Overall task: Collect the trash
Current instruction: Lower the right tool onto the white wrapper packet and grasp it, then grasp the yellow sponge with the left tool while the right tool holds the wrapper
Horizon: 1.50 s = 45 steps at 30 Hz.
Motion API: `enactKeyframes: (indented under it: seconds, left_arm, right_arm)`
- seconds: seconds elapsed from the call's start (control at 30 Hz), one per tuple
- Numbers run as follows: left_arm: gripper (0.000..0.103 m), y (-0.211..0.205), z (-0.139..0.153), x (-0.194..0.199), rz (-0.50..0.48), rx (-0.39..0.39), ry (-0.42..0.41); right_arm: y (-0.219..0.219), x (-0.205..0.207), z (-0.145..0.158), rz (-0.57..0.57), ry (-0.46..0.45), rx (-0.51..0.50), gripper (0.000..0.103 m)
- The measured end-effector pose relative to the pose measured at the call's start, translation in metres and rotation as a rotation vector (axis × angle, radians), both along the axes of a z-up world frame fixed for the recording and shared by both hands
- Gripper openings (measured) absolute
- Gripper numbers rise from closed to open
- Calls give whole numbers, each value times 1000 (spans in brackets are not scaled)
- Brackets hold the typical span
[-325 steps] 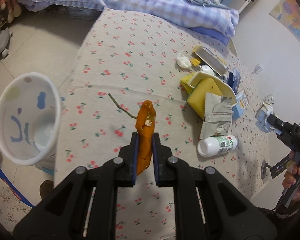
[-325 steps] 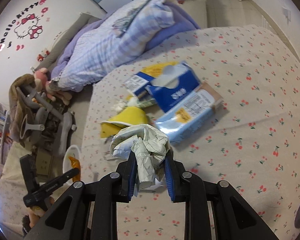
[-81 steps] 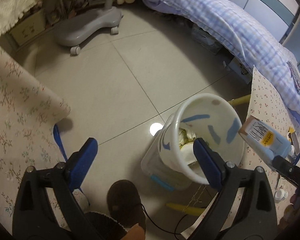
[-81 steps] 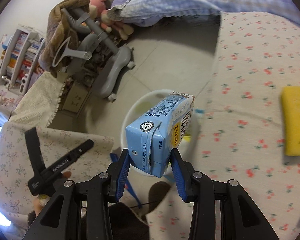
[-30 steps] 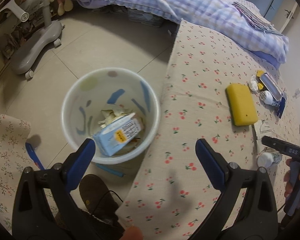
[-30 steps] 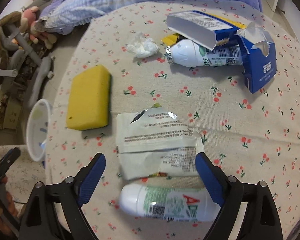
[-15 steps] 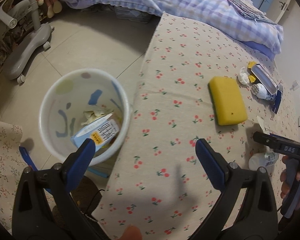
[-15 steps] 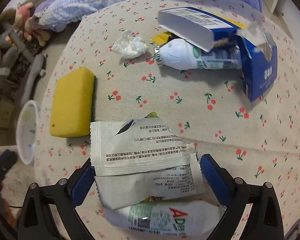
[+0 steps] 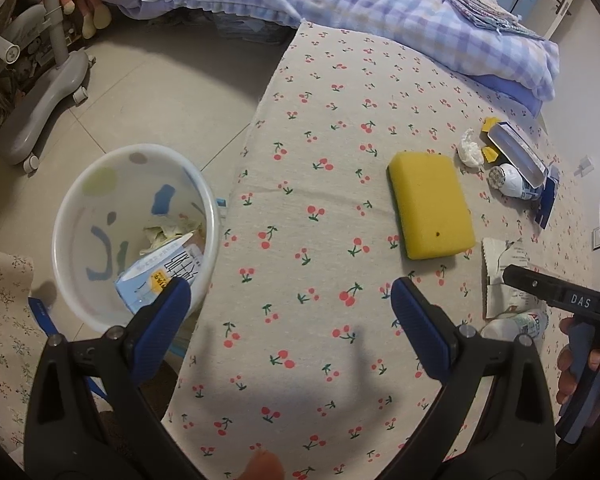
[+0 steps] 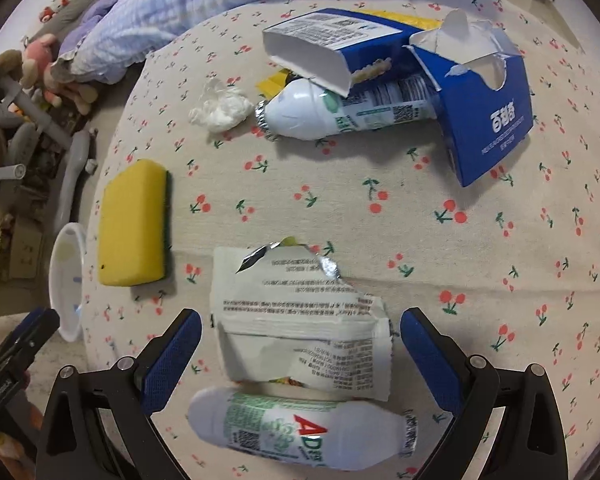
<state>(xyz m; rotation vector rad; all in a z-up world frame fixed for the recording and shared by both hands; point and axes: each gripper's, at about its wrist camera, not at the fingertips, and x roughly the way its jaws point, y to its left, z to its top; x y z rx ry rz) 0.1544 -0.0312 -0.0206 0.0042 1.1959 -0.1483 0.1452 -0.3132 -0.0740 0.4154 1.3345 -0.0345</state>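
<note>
A cherry-print bedspread (image 9: 340,128) fills both views, with a white bin (image 9: 80,200) on the floor at 9 o'clock of the left view. The blue carton (image 9: 160,276), clamped in the right gripper (image 10: 296,340) seconds ago, now lies in that bin (1 more piece collected). A yellow sponge (image 10: 134,224) sits at 10 o'clock in the right view, a torn blue box (image 10: 484,120) at 1 o'clock over 1 white bottle (image 10: 340,114). The right gripper's jaws, apart and empty, now straddle a torn wrapper (image 10: 300,312) overlapping a second bottle (image 10: 300,428) at 6 o'clock, likely next. The left gripper (image 9: 290,324) hangs wide open, empty. A crumpled tissue (image 10: 220,110) remains.
</note>
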Motion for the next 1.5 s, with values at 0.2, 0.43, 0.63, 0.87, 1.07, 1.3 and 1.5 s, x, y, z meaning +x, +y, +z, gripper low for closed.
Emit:
enactKeyframes:
  seconds: [0.2,0.43,0.63,0.87,1.07,1.3,1.5]
  left_arm:
    - [100,-8,0,1,-10,-10,5]
    - [100,-19,0,4,-4,-30,5]
    - [100,-30,-1,7,-8,-51,13]
    - [100,-51,1,10,-21,-114,0]
    - [81,-78,-8,18,-58,-173,-1]
    - [53,-99,-23,26,-84,-146,-1]
    - [36,-99,-21,28,-86,-131,-14]
  right_arm:
    - [13,0,-3,59,16,-107,98]
    - [16,-3,-2,72,10,-86,98]
    - [22,-3,3,97,-10,-192,76]
    - [-19,-14,18,-20,-67,-28,24]
    - [-49,-27,32,-91,-126,60,14]
    - [-58,-39,48,-128,-165,106,14]
    - [-63,-46,54,-132,-179,106,14]
